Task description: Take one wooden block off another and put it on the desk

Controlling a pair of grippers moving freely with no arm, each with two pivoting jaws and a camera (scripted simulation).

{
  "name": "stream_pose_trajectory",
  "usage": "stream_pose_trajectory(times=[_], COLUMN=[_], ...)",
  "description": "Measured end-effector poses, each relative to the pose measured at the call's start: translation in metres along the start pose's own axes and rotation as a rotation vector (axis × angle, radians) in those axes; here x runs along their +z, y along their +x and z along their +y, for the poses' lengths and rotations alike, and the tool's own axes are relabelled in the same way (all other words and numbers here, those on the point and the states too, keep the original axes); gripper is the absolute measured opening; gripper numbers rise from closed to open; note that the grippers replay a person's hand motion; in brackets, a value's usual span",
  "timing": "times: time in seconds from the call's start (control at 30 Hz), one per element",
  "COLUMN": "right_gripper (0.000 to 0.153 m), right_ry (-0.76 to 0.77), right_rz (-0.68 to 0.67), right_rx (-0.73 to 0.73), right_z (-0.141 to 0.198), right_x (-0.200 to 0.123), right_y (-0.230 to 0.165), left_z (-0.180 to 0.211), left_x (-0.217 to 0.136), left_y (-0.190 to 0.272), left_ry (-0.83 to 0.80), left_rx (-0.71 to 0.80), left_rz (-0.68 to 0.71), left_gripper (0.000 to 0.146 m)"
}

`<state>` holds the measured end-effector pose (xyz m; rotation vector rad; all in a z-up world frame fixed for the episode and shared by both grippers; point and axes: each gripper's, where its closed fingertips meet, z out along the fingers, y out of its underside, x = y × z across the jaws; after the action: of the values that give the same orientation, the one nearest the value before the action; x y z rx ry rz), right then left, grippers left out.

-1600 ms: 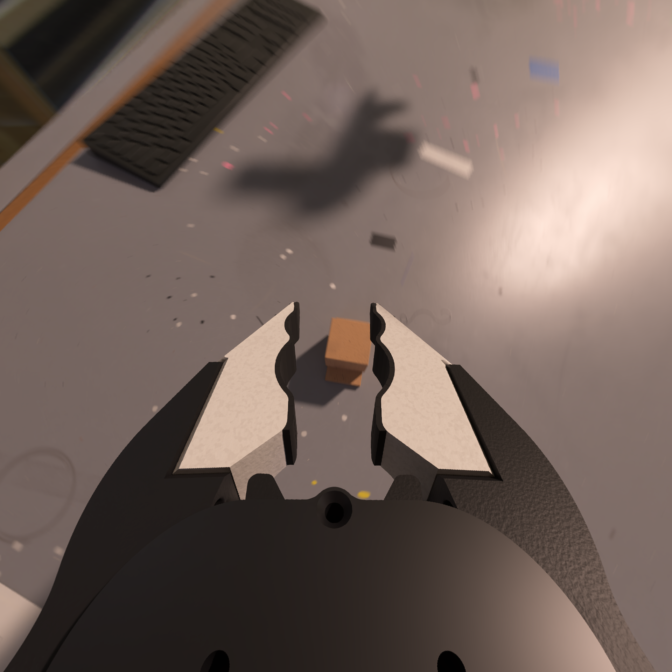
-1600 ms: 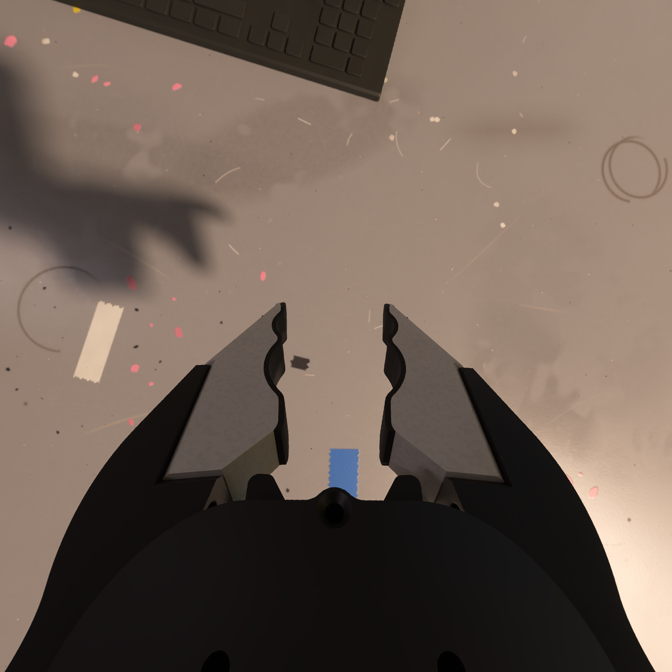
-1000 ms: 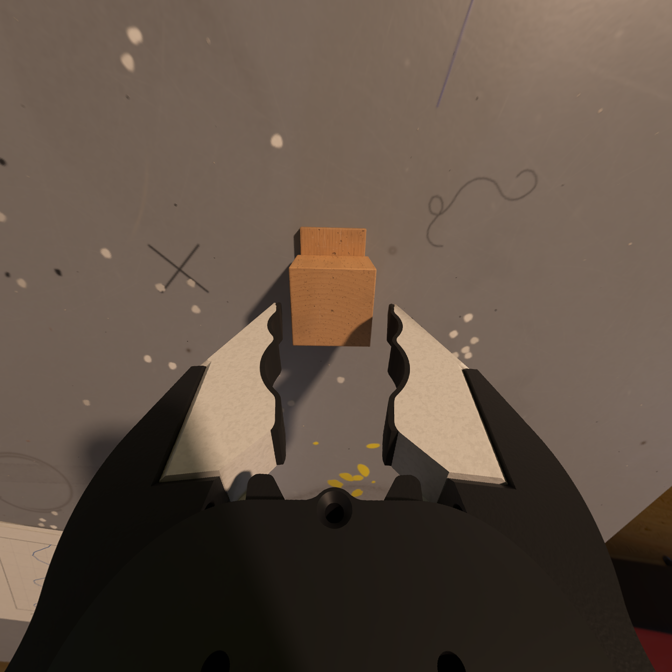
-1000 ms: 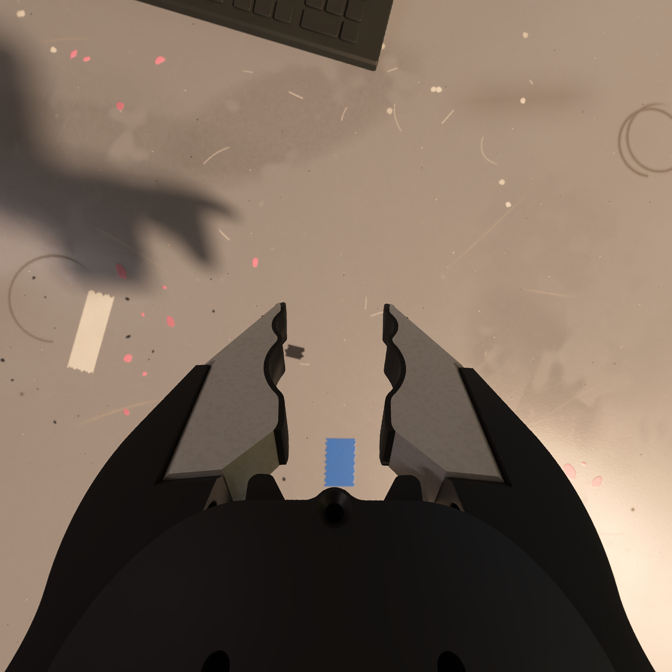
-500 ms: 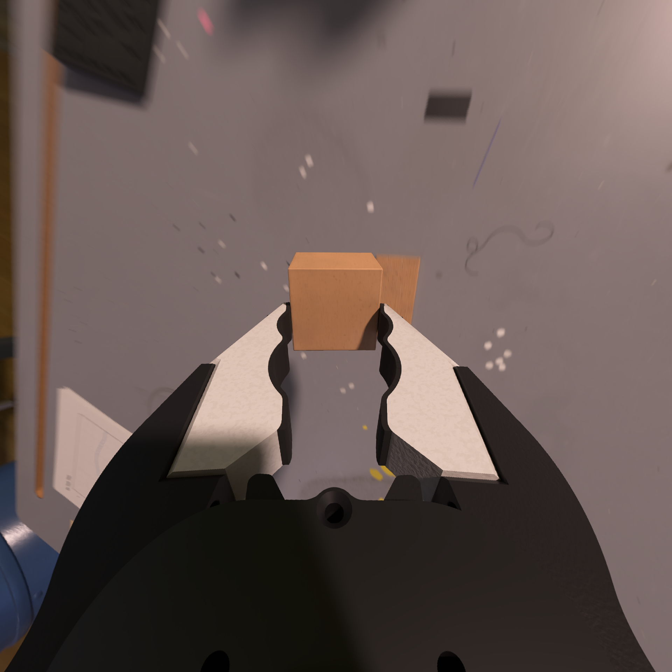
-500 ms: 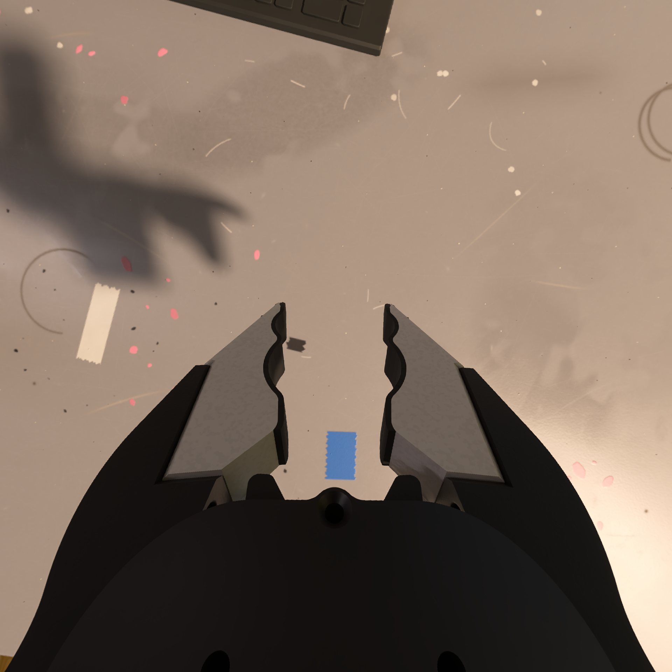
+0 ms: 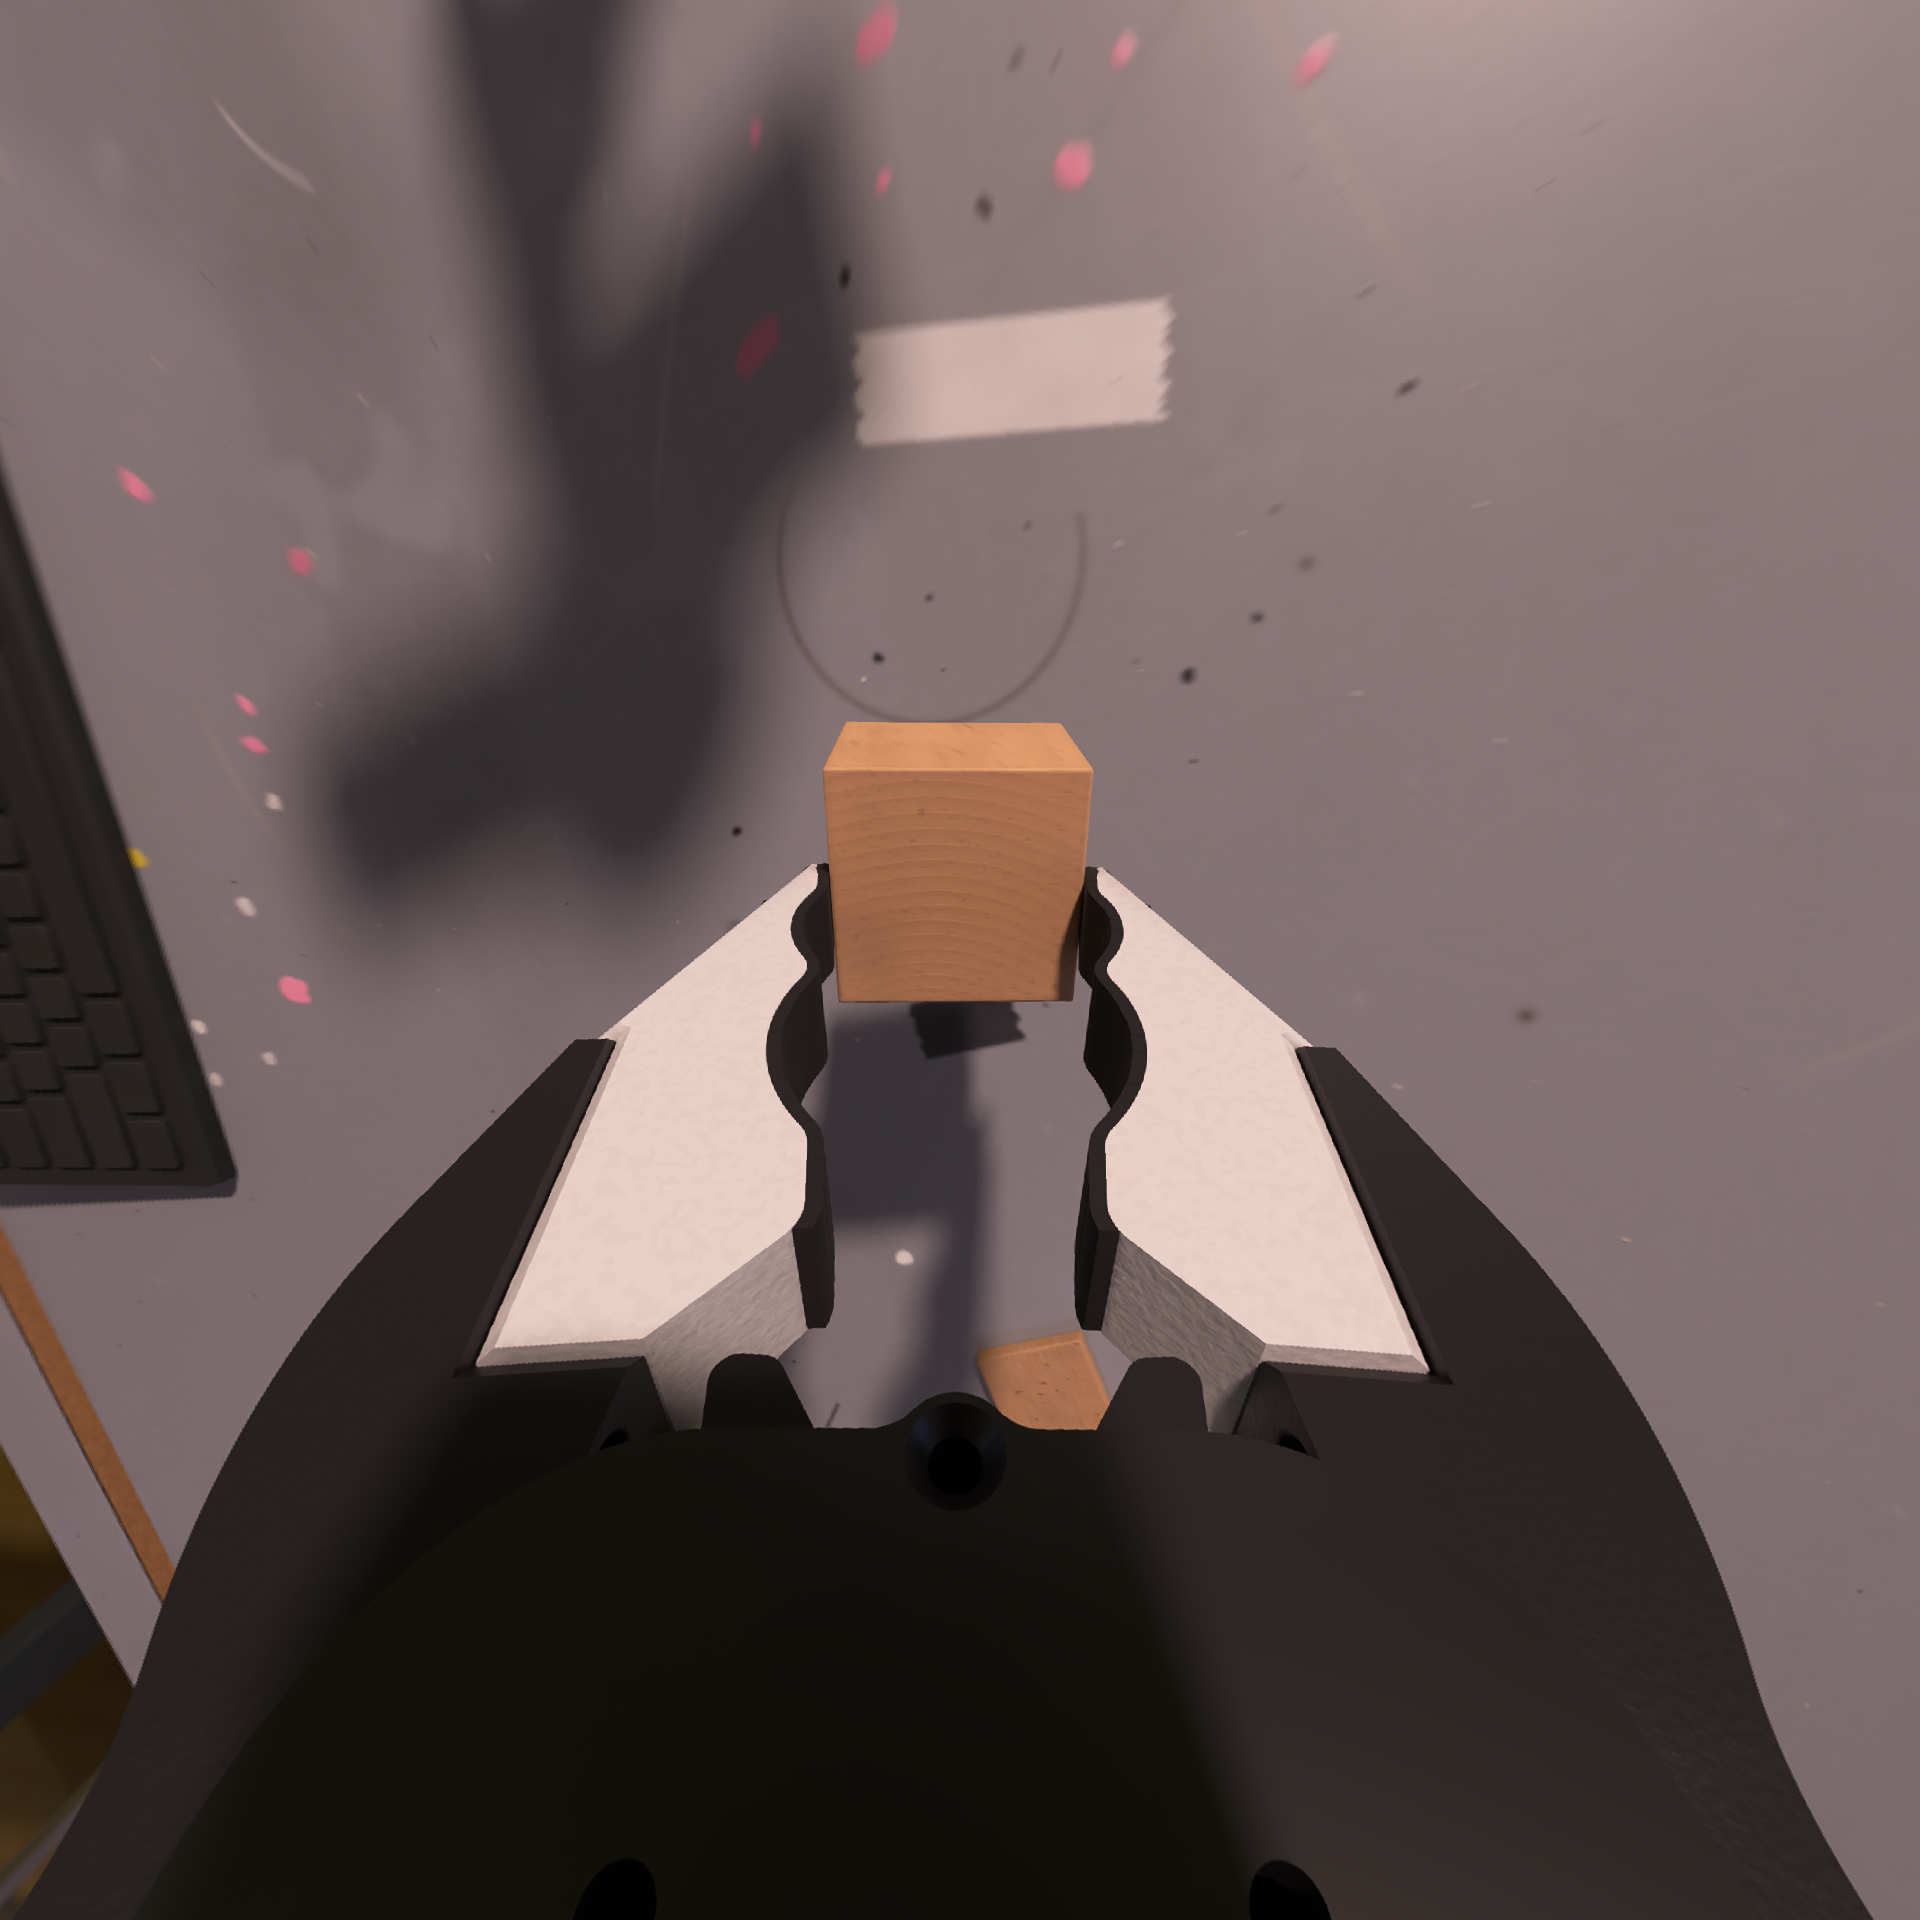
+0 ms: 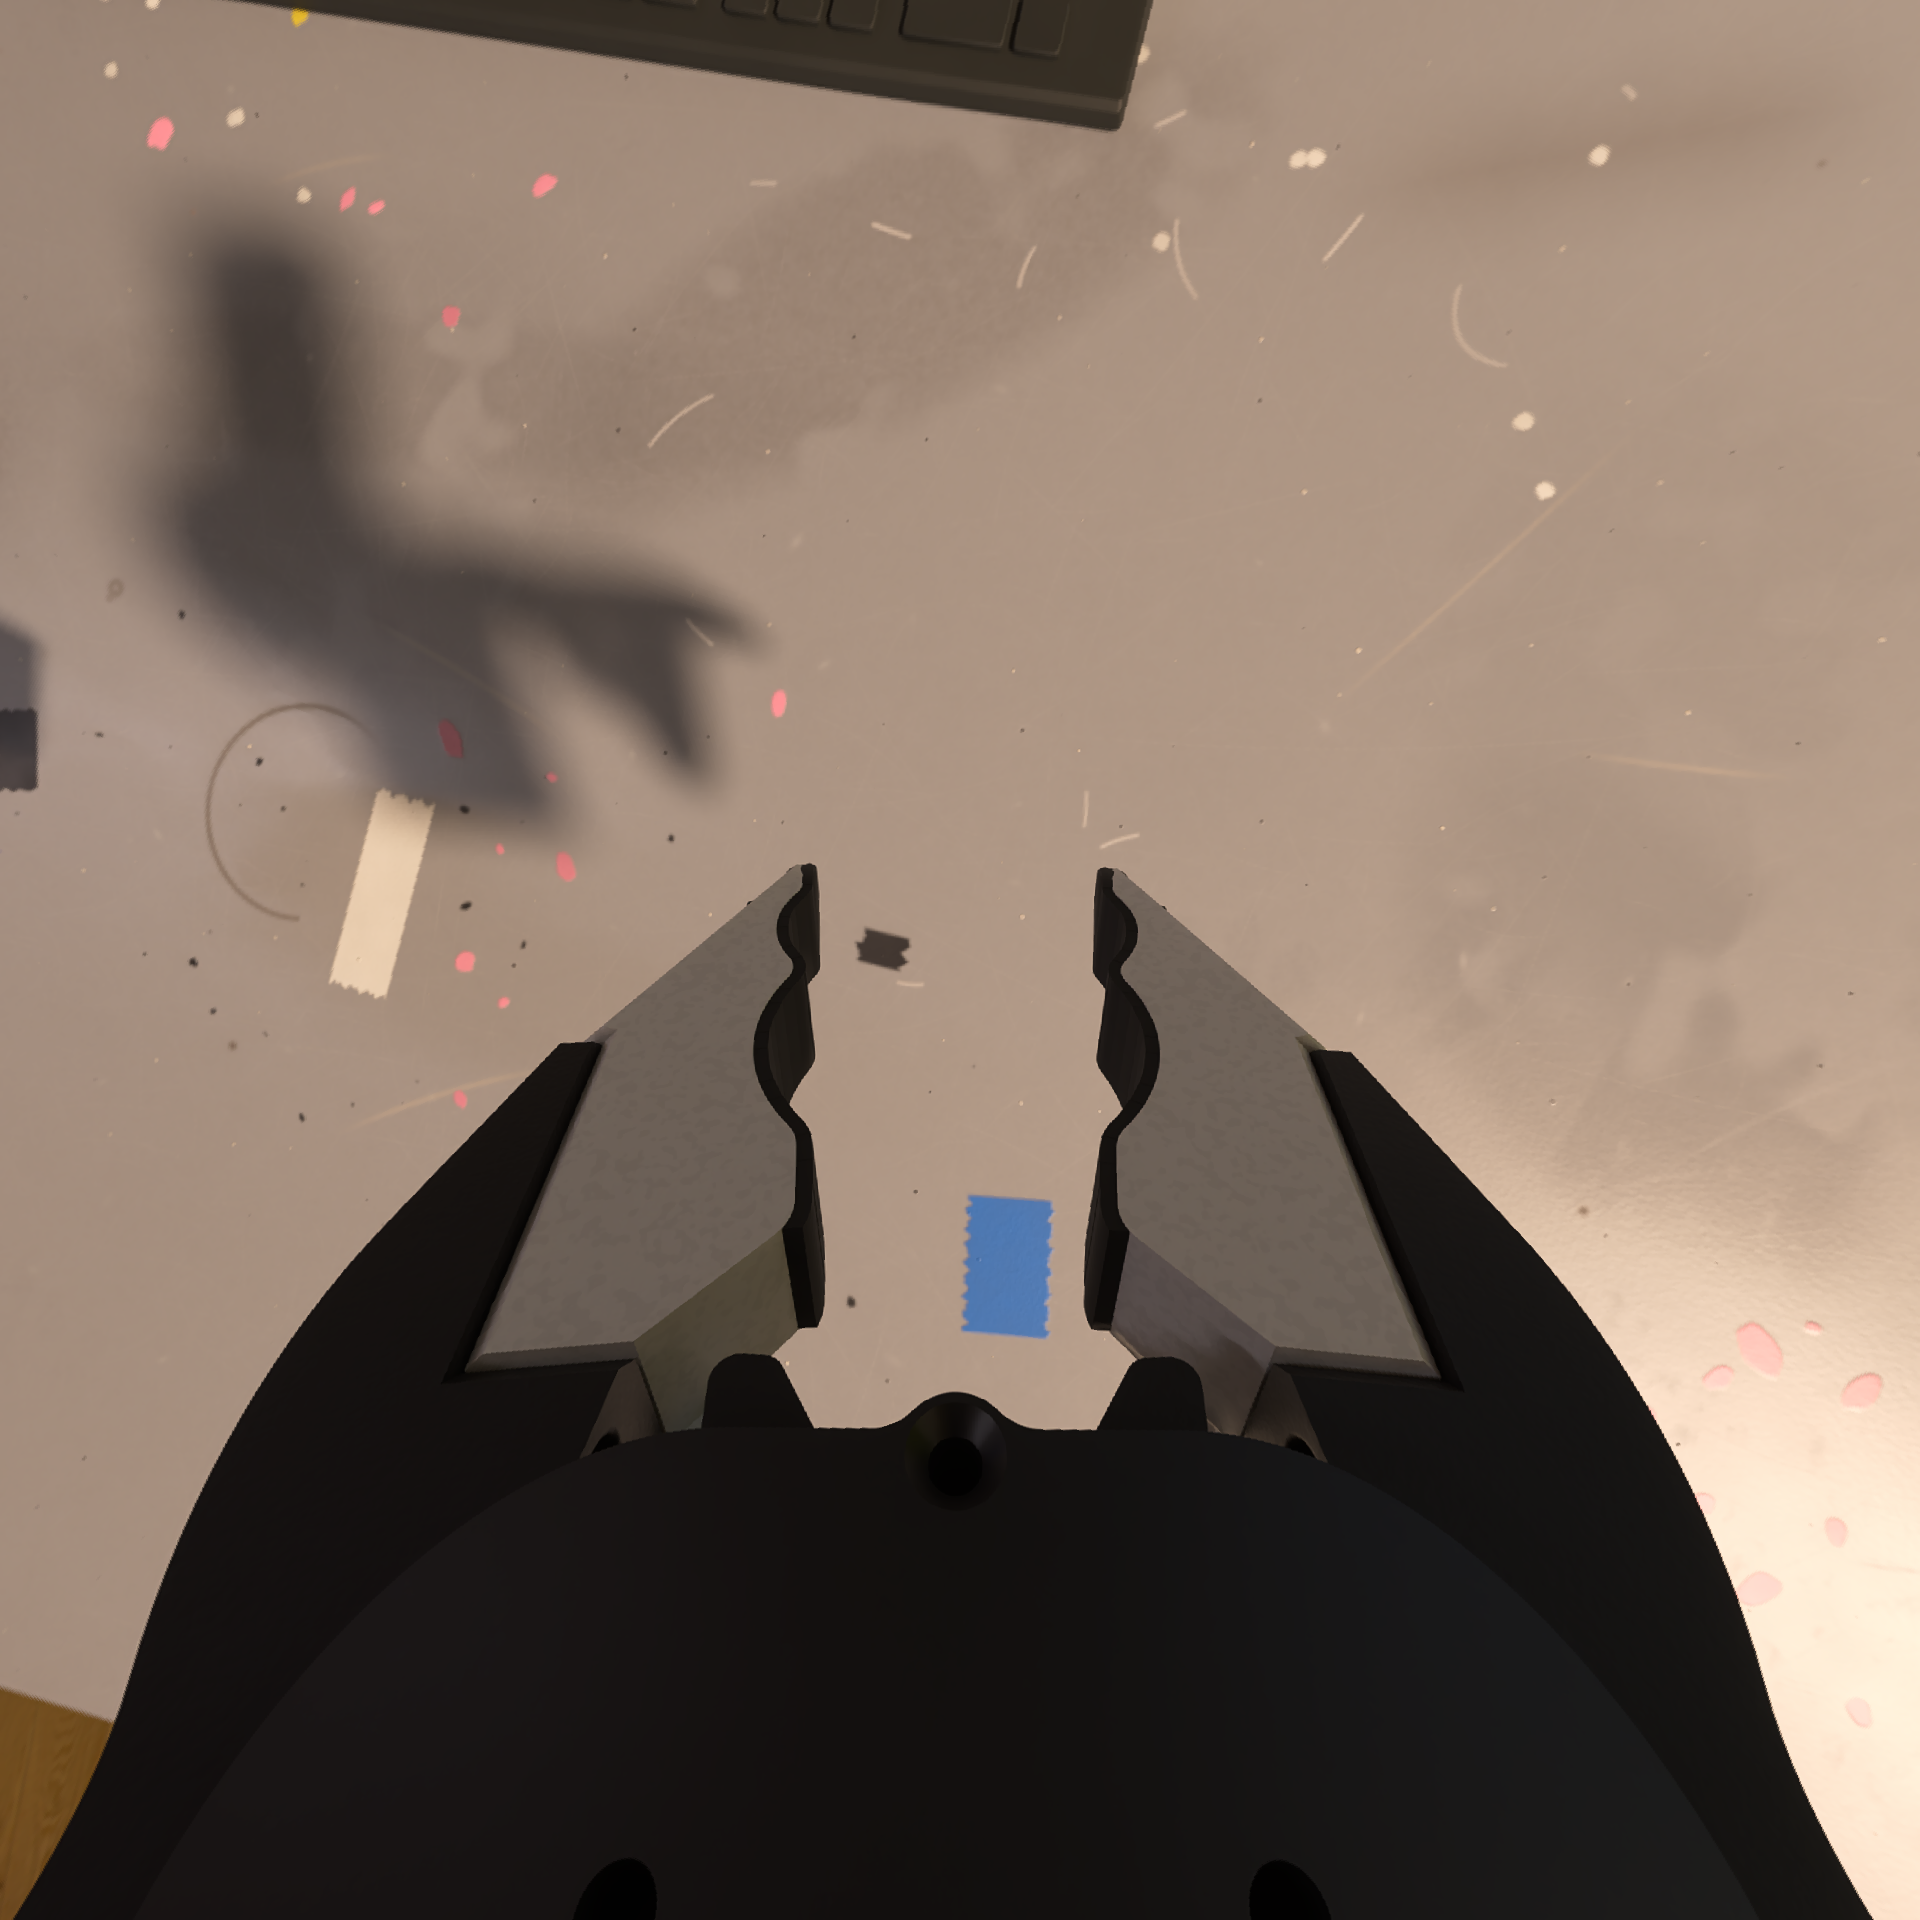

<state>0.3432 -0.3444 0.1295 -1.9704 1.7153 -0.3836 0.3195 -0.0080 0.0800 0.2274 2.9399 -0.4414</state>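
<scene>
Left gripper [image 7: 956, 935] jaws clamp wooden block [image 7: 957, 868]; right gripper [image 8: 956, 914] gapes over blue tape [image 8: 1006, 1265].

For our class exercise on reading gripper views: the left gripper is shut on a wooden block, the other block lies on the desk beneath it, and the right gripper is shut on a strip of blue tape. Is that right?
Not quite. The right gripper is open and holds nothing; the blue tape lies flat on the desk, as the right wrist view shows. The rest stands: the left gripper is shut on a wooden block, with the other block on the desk.

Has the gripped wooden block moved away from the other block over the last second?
Yes. The wooden block now sits far ahead of the other block, which shows low between the fingers, toward the pale tape strip.
</scene>
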Motion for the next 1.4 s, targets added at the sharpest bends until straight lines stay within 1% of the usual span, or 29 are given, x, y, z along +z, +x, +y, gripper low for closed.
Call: stream_pose_trajectory(times=[0.1,0.17,0.27,0.33,0.43,0.63,0.7,0.73,0.83,0.93,1.07,1.13,1.23,1.3,1.4], right_gripper=[0.053,0.053,0.053,0.053,0.052,0.052,0.052,0.052,0.052,0.052,0.052,0.052,0.052,0.052,0.052], right_ry=[-0.012,-0.008,-0.017,-0.025,-0.016,0.048,0.033,0.015,-0.009,-0.011,-0.023,-0.025,-0.034,-0.015,0.016], right_rz=[-0.026,-0.043,-0.059,-0.051,-0.07,-0.125,-0.155,-0.16,-0.157,-0.186,-0.166,-0.17,-0.166,-0.169,-0.19], right_rx=[-0.001,0.013,0.025,0.031,0.016,-0.056,-0.079,-0.081,-0.058,-0.007,-0.011,-0.016,-0.033,-0.044,-0.07], right_z=[0.003,0.004,0.008,0.011,0.014,0.017,0.023,0.027,0.032,0.033,0.034,0.033,0.029,0.021,0.009], right_x=[0.001,0.001,0.003,0.002,-0.004,-0.025,-0.028,-0.028,-0.03,-0.031,-0.026,-0.022,-0.018,-0.019,-0.021], right_y=[-0.001,0.0,0.003,0.005,-0.005,-0.045,-0.056,-0.058,-0.057,-0.054,-0.046,-0.044,-0.04,-0.04,-0.041], left_z=[0.005,0.004,0.006,0.008,0.007,0.008,0.007,0.005,0.0,-0.004,-0.005,0.001,0.031,0.063,0.122], left_x=[0.029,0.041,0.055,0.061,0.065,0.065,0.063,0.06,0.047,0.028,-0.011,-0.035,-0.066,-0.085,-0.111], left_y=[-0.011,-0.014,-0.021,-0.02,-0.019,-0.023,-0.025,-0.027,-0.032,-0.036,-0.037,-0.037,-0.034,-0.034,-0.032], left_ry=[-0.104,-0.112,-0.135,-0.148,-0.142,-0.133,-0.107,-0.088,-0.013,0.067,0.212,0.29,0.305,0.256,0.145], left_rx=[-0.032,-0.061,-0.037,-0.026,-0.002,0.013,0.003,-0.005,-0.025,-0.05,-0.108,-0.156,-0.211,-0.243,-0.321], left_rz=[0.067,0.108,0.081,0.099,0.124,0.15,0.157,0.156,0.135,0.076,-0.002,-0.05,-0.104,-0.165,-0.232], left_gripper=[0.047,0.047,0.047,0.047,0.047,0.047,0.059,0.062,0.063,0.062,0.06,0.059,0.06,0.06,0.06])
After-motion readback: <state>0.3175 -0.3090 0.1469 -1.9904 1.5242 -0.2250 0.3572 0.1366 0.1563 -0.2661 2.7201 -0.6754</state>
